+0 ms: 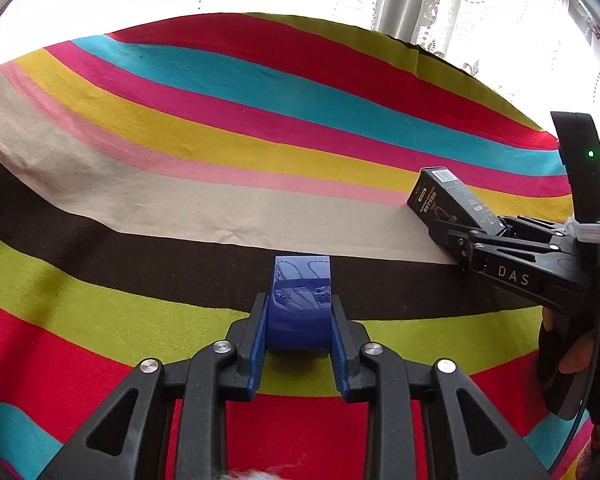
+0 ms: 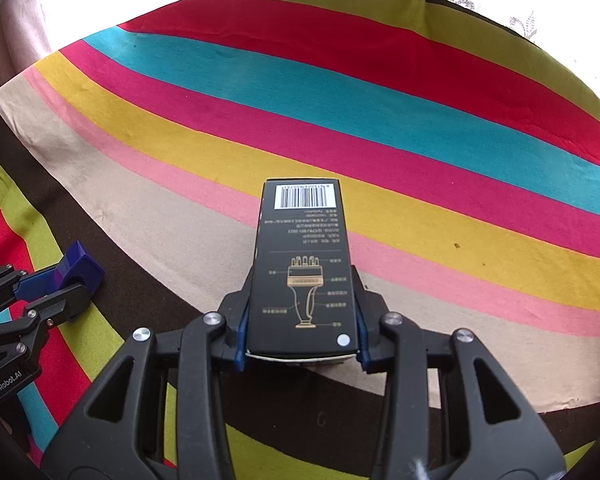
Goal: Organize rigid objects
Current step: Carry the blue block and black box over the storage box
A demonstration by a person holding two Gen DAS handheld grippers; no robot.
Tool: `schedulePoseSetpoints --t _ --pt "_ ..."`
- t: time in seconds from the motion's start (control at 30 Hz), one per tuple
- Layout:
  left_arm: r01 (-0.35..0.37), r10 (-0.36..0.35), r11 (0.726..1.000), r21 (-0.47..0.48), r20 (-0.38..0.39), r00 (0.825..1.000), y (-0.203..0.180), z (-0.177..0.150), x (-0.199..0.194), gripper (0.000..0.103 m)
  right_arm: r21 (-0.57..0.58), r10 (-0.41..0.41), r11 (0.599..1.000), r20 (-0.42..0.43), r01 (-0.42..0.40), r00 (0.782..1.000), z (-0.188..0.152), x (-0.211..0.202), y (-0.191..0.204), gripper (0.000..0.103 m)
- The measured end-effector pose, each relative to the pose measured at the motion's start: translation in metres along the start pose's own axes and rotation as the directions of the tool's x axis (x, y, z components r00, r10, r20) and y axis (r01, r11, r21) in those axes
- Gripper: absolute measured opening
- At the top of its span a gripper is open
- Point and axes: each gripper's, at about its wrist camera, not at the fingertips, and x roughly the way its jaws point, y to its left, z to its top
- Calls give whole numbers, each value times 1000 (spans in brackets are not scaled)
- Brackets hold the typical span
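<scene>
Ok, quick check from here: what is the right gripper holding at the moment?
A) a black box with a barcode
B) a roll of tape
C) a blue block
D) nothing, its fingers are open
A: in the right wrist view the right gripper has its fingers closed against both sides of the black box, barcode at the far end; the blue block sits in the left gripper.

Left tongs (image 1: 300,320): closed on a glossy blue block (image 1: 302,300), blue pads pressed against its two sides.
Blue block: low over the brown stripe of the striped cloth (image 1: 220,152).
Right tongs (image 1: 446,226): at the right edge, clamped around a black box (image 1: 440,196) with a barcode label.
Black box: tilted, over the beige stripe.
Background: bright window with lace curtains (image 1: 440,4).
</scene>
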Motion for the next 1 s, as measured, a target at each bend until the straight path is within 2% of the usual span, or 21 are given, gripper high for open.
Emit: schedulePoseSetpoints --t 0.33,0.4,0.5,0.6,0.8,0.9,1.0 --pt "-30 31 999 27 -3 1000 -4 1 5 29 23 -19 1000 0 19 1000 -2 -1 -1 43" --pt "-37 37 999 33 -4 999 -5 1 6 29 34 -45 998 -13 45 999 -4 -5 3 43" --pt "-46 46 998 41 -4 999 -6 1 6 29 110 -22 994 -19 24 1000 -15 -17 5 42" --pt "-48 48 998 42 -4 999 -6 1 6 29 140 -14 990 -15 16 1000 -29 -30 12 42" --pt "-1 1 1000 0 1 1000 1 -1 2 28 122 -10 993 2 10 1000 -55 -62 30 42" --pt "50 -50 998 -25 0 999 0 -14 -10 28 131 -1 991 5 0 1000 -68 -75 32 42" --pt "87 -87 996 -11 1 996 -9 -29 -23 28 145 1 990 2 -1 1000 -82 -86 31 42"
